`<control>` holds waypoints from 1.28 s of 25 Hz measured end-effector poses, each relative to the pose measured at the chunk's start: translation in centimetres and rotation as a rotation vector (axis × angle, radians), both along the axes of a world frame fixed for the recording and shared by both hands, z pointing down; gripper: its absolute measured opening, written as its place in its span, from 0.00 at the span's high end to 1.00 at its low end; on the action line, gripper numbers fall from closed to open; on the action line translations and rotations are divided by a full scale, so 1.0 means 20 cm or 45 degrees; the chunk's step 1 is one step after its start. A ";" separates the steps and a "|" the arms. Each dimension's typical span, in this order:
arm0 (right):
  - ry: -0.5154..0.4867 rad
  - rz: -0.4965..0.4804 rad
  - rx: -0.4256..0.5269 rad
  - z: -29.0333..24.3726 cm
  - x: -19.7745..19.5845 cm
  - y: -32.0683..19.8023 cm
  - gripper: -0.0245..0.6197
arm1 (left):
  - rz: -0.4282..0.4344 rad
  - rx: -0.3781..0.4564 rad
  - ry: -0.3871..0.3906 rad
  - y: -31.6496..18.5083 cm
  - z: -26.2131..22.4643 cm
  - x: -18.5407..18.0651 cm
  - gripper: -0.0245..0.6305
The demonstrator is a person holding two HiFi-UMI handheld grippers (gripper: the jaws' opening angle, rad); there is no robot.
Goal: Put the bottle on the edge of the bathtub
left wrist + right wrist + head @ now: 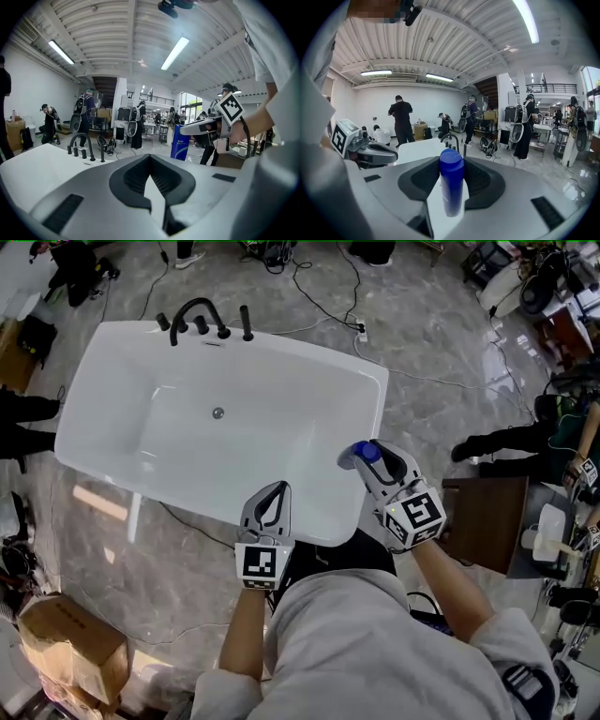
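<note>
Blue bottle [452, 190] upright, cap [451, 158] up, clamped by right hand-held gripper [451, 169]; left hand-held gripper [150, 160] closed, empty.

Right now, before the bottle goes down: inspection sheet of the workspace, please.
Surface: white rectangular bathtub on a grey marble floor; black faucet set on its far rim.
Job's things: blue plastic bottle, at the tub's right rim; cannot tell whether it touches.
Clutter: cardboard box on the floor; brown wooden cabinet right of the tub.
Grippers: right gripper shut on the bottle; left gripper shut, empty.
Cables: black and white cables on the floor behind the tub.
Surroundings: people standing nearby.
</note>
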State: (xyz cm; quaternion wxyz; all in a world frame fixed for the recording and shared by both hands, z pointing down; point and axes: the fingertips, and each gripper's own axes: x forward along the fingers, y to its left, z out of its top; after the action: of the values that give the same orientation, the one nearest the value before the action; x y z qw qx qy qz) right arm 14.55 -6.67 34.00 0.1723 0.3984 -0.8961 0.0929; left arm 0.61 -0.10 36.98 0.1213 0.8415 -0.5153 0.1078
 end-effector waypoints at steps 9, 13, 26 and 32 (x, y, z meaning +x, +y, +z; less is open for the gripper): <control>0.013 -0.109 -0.023 0.07 -0.19 -0.15 0.71 | -0.098 -0.056 0.090 -0.14 0.08 -0.07 0.95; 0.033 -0.172 -0.045 0.18 -0.23 -0.26 0.71 | -0.173 -0.085 0.100 -0.22 0.14 -0.08 0.95; -0.030 -0.329 -0.094 0.57 -0.11 -0.59 0.71 | -0.422 -0.179 0.111 -0.58 0.38 -0.12 0.95; -0.025 -0.293 -0.133 0.85 -0.01 -0.74 0.72 | -0.413 -0.246 0.085 -0.74 0.58 0.01 0.95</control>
State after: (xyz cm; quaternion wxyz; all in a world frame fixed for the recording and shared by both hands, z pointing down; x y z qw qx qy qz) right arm 14.38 -21.52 51.07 0.1936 0.2826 -0.9314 0.1228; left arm 0.88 -14.99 48.51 0.2343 0.7351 -0.6270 0.1078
